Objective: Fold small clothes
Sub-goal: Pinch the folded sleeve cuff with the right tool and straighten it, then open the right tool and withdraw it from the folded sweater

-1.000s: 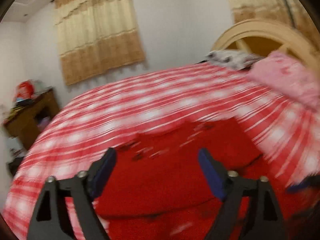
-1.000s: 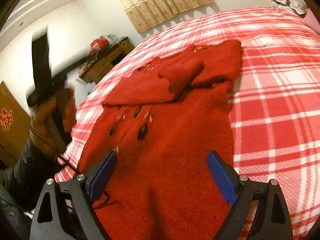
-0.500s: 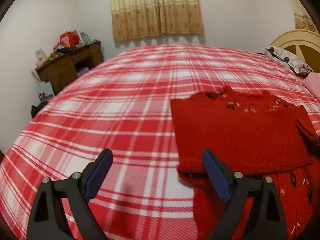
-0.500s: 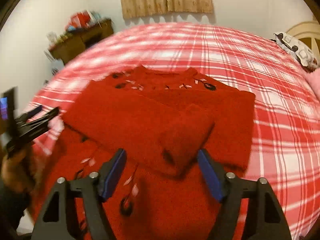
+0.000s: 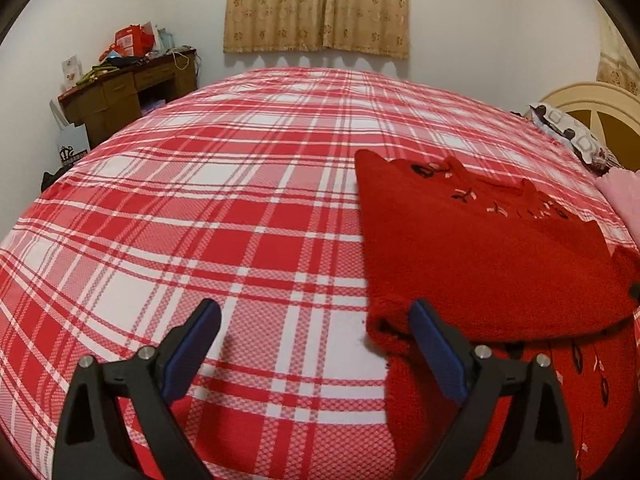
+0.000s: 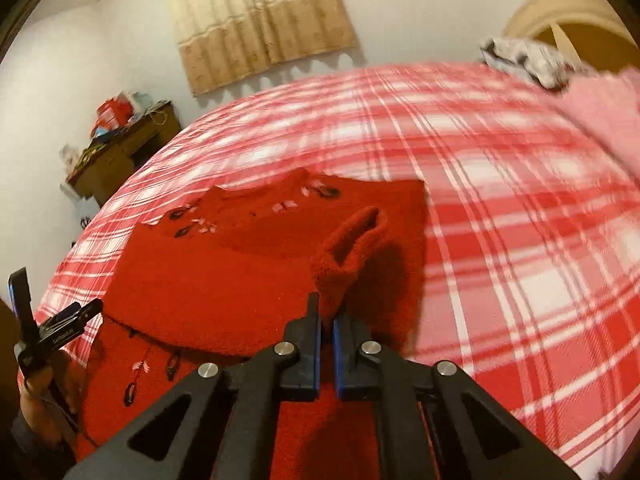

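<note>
Scene: a fuzzy red knit sweater with small dark and pink embroidered motifs (image 5: pixel 492 264) lies on a bed covered by a red-and-white plaid bedspread (image 5: pixel 240 208). In the left wrist view the garment sits at the right side of the bedspread, its upper part folded over the lower part so that a thick folded edge faces the camera.

Left tool (image 5: pixel 316 344): black frame, blue pads, jaws spread wide. It hangs above bare plaid just beside the sweater's near left corner. The right-hand pad (image 5: pixel 434 350) overlaps the folded edge in the picture; whether it touches the knit cannot be told. Nothing sits between the pads.

Right tool (image 6: pixel 327 312): jaws pressed together, pinching a sleeve cuff of the red sweater (image 6: pixel 348 248). The cuff rises from between the blue pads as a raised tube of knit, its open end pointing away from the camera, over the folded body of the garment. This view is motion-blurred toward the right side.

In the right wrist view, the left tool appears at the lower left edge, held in a person's hand (image 6: pixel 40 392), beside the sweater's left edge.

Background: beige patterned curtain (image 5: pixel 316 8) on a white wall, cluttered brown wooden desk (image 5: pixel 128 92), cream arched headboard (image 5: pixel 592 100), patterned pillow (image 5: pixel 568 136), pink fabric (image 5: pixel 624 192) at the bed's right edge.
</note>
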{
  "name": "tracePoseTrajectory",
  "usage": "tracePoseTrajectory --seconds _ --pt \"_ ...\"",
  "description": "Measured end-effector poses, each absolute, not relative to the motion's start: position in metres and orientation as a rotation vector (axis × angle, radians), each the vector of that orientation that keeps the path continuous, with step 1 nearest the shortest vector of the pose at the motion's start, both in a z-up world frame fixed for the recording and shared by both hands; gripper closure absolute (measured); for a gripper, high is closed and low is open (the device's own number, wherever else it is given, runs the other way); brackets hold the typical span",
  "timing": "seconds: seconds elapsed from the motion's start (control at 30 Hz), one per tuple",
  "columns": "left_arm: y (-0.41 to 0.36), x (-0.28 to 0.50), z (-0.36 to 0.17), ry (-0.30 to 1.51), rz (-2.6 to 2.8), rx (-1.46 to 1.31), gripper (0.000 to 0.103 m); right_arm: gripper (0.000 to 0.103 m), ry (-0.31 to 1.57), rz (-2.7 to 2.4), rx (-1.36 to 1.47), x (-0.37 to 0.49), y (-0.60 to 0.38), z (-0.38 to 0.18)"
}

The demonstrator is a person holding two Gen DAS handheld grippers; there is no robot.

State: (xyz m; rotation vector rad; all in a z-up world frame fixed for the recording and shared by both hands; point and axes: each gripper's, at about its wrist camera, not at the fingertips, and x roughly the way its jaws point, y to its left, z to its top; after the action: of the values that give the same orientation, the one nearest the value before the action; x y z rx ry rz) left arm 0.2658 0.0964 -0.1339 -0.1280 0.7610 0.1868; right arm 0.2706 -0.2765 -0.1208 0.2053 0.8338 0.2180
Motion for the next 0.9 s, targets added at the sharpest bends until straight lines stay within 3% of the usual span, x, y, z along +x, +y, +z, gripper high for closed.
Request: tracePoseTrajectory --seconds 0.1,0.13,0.17,0.23,0.43,0.7,0.9 --pt "0.098 0.264 -0.133 0.759 0.193 -0.132 0.005 0.098 0.86 0.231 0.245 0.266 -0.281 -0.138" --pt "0.097 0.263 -0.132 0.757 0.194 -0.131 0.005 0.092 0.861 0.225 0.247 0.264 -0.282 -0.139" --pt "0.097 0.263 -0.131 0.755 0.193 -0.128 0.005 0.086 0.857 0.212 0.247 0.262 -0.285 -0.138" --pt "0.097 0.263 -0.126 0.738 0.204 -0.105 0.005 0.061 0.827 0.19 0.28 0.256 -0.296 -0.132" --pt "0.103 0.278 -0.114 0.709 0.23 -0.104 0.005 0.056 0.694 0.169 0.237 0.251 -0.299 -0.096" --pt "0.09 0.298 -0.134 0.791 0.253 -0.016 0.005 0.052 0.913 0.296 0.21 0.304 -0.267 -0.137" --pt "0.086 0.299 -0.137 0.807 0.254 0.005 0.001 0.054 0.905 0.285 0.206 0.302 -0.278 -0.129"
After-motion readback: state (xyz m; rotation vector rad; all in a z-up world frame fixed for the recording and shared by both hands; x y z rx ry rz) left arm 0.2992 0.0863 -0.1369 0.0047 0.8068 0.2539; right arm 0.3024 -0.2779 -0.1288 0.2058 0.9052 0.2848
